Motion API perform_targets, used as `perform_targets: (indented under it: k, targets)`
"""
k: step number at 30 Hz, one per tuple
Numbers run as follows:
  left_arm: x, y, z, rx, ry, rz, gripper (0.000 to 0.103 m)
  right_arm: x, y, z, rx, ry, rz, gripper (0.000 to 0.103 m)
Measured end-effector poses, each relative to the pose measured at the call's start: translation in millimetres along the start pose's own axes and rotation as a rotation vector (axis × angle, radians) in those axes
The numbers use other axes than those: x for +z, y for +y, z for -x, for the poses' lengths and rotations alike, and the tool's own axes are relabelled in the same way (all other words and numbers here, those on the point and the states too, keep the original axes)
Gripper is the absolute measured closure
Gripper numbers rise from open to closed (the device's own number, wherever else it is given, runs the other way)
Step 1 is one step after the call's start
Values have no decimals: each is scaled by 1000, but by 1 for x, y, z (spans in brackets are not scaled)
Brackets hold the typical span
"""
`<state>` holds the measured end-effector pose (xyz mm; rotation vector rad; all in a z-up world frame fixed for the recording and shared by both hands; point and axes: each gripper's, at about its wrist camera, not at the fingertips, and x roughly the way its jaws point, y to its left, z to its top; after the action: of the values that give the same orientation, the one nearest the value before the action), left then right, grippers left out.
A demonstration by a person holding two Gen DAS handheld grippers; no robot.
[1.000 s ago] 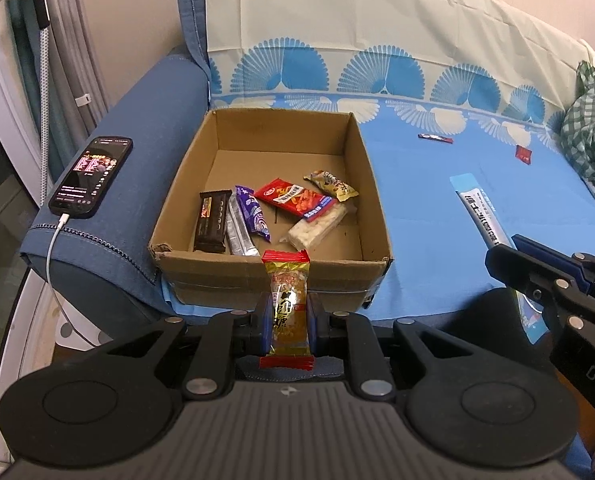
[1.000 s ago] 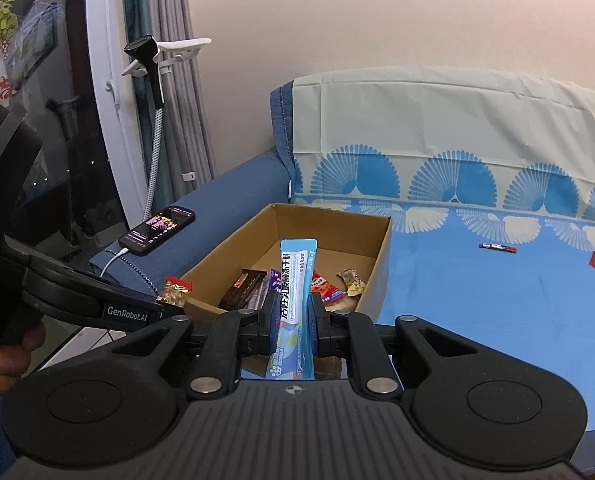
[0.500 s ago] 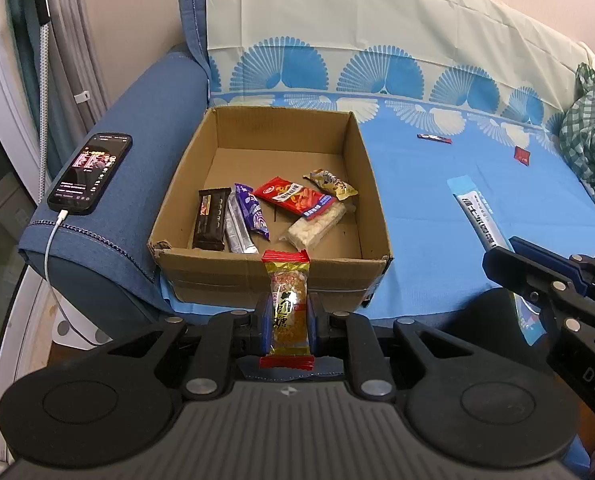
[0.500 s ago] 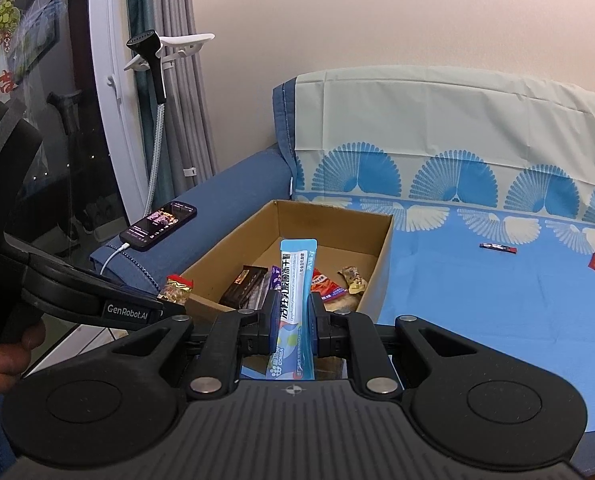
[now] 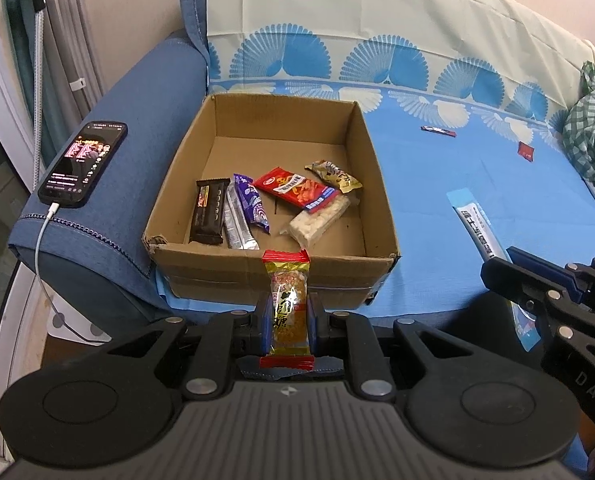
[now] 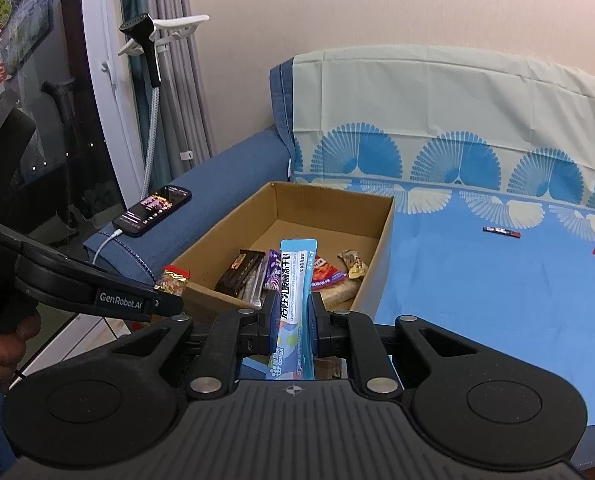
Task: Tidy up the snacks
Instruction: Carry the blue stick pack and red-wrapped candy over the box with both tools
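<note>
My left gripper (image 5: 288, 320) is shut on a red-and-gold peanut candy bar (image 5: 288, 300), held upright just in front of the near wall of the cardboard box (image 5: 273, 272). Several wrapped snacks lie inside the box, among them a dark chocolate bar (image 5: 210, 211) and a red packet (image 5: 293, 190). My right gripper (image 6: 293, 312) is shut on a long light-blue stick packet (image 6: 295, 284), near the box's front right corner (image 6: 383, 240). In the left wrist view that packet (image 5: 475, 224) and the right gripper's fingers (image 5: 537, 284) show at the right.
A phone (image 5: 83, 162) on a charging cable lies on the blue sofa arm left of the box. A small dark bar (image 5: 438, 131) and a red sachet (image 5: 526, 151) lie on the blue seat cover. Checked cloth (image 5: 593, 136) is bunched at the far right.
</note>
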<state>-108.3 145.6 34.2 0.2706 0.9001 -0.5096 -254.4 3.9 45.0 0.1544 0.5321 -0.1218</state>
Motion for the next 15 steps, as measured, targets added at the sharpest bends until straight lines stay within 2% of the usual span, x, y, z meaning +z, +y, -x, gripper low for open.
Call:
perform_targets:
  k: [7, 15]
  targets:
    - [16, 13, -18, 4, 13, 24, 84, 7, -2, -21, -12, 42, 3, 88]
    - [48, 32, -38, 9, 6, 60, 84, 26, -5, -54, -8, 67, -15, 87]
